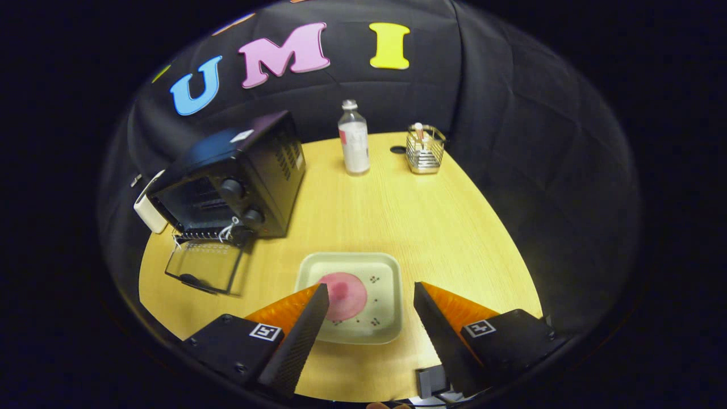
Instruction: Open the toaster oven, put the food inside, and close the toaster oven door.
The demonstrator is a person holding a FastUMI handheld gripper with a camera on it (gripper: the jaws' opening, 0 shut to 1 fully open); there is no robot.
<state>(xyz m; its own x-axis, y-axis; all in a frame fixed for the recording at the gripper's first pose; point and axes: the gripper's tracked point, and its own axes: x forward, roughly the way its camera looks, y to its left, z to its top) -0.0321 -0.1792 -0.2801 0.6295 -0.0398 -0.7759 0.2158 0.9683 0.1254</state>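
Note:
A black toaster oven (238,176) stands on the left of the wooden table, its glass door (205,266) folded down flat toward me. A pale square plate (379,267) lies just ahead of my fingers. On it sits a round pink piece of food (343,295), close to the tip of the left finger. My gripper (371,291) hovers above the plate, open, with nothing between the black-and-orange fingers (431,318).
At the back of the yellow wooden table (397,210) stand a clear bottle with a white cap (354,139) and a wire basket (425,150) holding small items. A white block (149,210) rests against the oven's left side. The table edge curves away on the right.

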